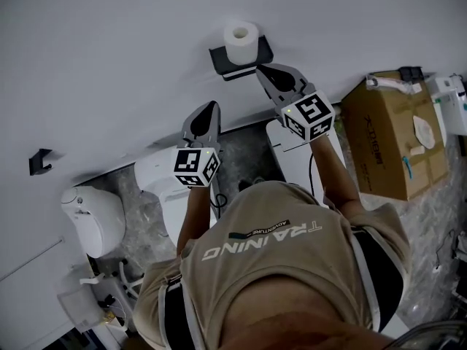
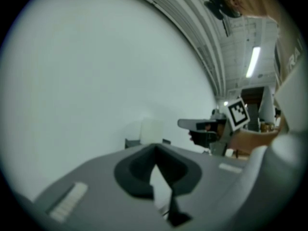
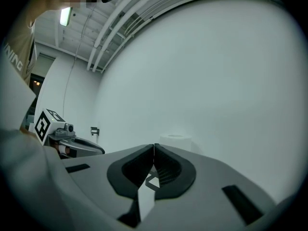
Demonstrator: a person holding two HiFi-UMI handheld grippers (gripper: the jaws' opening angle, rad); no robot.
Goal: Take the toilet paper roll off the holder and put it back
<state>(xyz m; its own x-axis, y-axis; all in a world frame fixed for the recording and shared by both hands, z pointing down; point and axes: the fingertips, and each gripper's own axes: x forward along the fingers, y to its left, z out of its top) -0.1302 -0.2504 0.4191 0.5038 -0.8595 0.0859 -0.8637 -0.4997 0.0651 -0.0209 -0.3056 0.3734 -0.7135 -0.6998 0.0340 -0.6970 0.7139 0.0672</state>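
Your right gripper (image 1: 260,68), jaws pressed together, sits just beside the white toilet paper roll (image 1: 241,41) on its black holder (image 1: 220,58); left gripper (image 1: 213,106) is closed too.

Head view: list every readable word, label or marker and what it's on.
"TRAINING": back of the person's shirt, upside down in this view.
"ADVENTURE": small dark patch next to it, barely legible.
Cardboard box: print on its side, too blurred to read.
Left hand-held gripper and right hand-held gripper: square marker patterns only, no letters.
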